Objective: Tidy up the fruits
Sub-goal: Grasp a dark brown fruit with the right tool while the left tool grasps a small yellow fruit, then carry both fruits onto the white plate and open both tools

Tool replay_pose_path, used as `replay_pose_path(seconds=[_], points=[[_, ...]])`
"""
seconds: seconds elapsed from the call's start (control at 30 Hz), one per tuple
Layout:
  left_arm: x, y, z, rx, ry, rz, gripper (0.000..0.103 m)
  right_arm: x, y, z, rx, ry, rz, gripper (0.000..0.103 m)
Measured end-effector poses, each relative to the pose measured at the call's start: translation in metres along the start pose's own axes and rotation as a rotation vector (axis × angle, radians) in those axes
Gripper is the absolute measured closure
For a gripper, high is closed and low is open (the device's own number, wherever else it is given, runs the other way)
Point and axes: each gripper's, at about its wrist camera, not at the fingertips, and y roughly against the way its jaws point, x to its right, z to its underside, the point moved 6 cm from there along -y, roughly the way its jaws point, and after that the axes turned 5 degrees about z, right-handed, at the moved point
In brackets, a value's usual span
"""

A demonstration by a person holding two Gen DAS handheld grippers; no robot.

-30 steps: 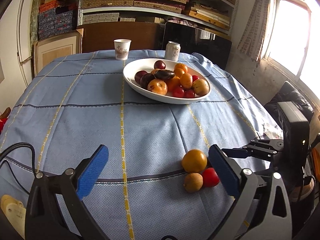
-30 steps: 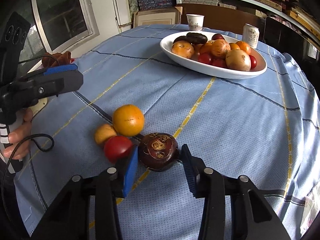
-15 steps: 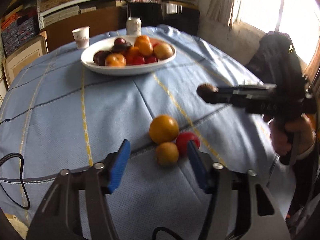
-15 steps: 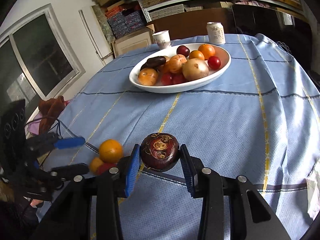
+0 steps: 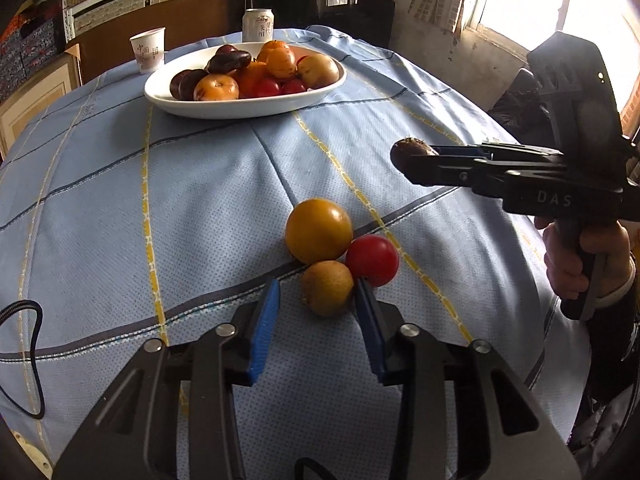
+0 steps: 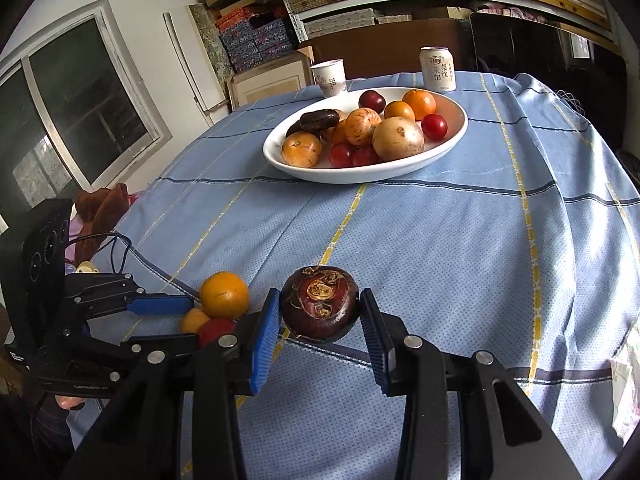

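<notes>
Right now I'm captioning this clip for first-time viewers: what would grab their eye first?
The right gripper clamps a dark purple-brown fruit up front, lifted off the blue tablecloth. Just left, the left gripper, jaws just closing, straddles a small brown fruit beside an orange and a red fruit. Behind sits a heaped white bowl.

Beside the white bowl (image 6: 448, 148) lay blue cloth (image 6: 440, 232) with yellow and dark stripes; nearer it, an orange fruit (image 5: 319, 231), red fruit (image 5: 372, 260), brown fruit (image 5: 327, 287).

The right claw (image 6: 319, 320) grips a round dark-maroon fruit (image 6: 319, 303) above the blue checked tablecloth (image 6: 440, 248); beyond stands a white oval fruit bowl (image 6: 448, 142). The left claw (image 6: 176, 322) flanks a small yellow-brown fruit (image 6: 193, 319).
</notes>
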Motion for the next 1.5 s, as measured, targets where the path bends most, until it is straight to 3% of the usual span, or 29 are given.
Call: replay_pose_path(seconds=[0.37, 0.5, 0.73, 0.87, 1.0, 1.1, 1.23, 1.37, 1.5], points=[[0.002, -0.008, -0.001, -0.016, 0.008, 0.015, 0.067, -0.002, -0.001, 0.001, -0.005, 0.013, 0.001, 0.062], [0.004, -0.007, -0.001, -0.012, 0.002, 0.027, 0.076, -0.003, -0.001, 0.001, -0.002, 0.021, 0.003, 0.062], [0.001, -0.001, -0.002, 0.008, 0.016, 0.017, 0.077, -0.001, -0.004, 0.004, -0.01, 0.019, 0.007, 0.062], [0.003, 0.008, 0.001, 0.03, 0.053, 0.099, 0.077, -0.003, -0.006, 0.008, -0.022, 0.02, -0.019, 0.062], [0.001, 0.018, -0.001, 0.038, 0.092, 0.136, 0.077, 0.0, 0.001, 0.005, 0.003, -0.013, -0.06, 0.062], [-0.009, 0.031, -0.024, 0.038, 0.088, 0.133, 0.077, -0.001, 0.003, -0.007, -0.001, -0.025, -0.11, 0.062], [-0.036, 0.046, -0.079, 0.1, 0.096, 0.058, 0.077, 0.01, 0.008, -0.056, 0.127, -0.027, -0.047, 0.062], [-0.075, 0.031, -0.14, 0.148, 0.155, -0.022, 0.077, 0.03, -0.003, -0.106, 0.248, -0.1, -0.018, 0.062], [-0.107, 0.004, -0.196, 0.17, 0.177, -0.087, 0.077, 0.045, -0.026, -0.137, 0.298, -0.109, 0.047, 0.062]])
